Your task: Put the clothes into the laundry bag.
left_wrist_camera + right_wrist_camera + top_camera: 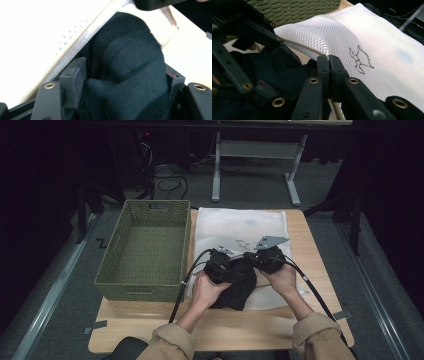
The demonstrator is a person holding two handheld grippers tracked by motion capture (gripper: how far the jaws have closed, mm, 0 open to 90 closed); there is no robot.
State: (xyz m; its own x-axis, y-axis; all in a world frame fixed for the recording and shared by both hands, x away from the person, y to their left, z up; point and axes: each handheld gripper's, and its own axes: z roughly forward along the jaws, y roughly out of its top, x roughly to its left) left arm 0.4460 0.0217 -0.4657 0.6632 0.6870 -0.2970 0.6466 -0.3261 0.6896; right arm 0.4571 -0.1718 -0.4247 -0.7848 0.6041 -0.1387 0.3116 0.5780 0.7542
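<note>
1. Black cloth garment point(237, 287) lay at the mouth of the white mesh bag point(240, 227), near the table's front edge.
2. My left gripper point(125, 82) stood partly open around the cloth.
3. My right gripper point(328, 66) pinched the bag's edge shut; I judged it should lift the edge higher.

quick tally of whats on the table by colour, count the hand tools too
green: 1, woven basket
white: 1, mesh laundry bag
black: 3, bundled garment, left tool, right tool
total: 5
</note>
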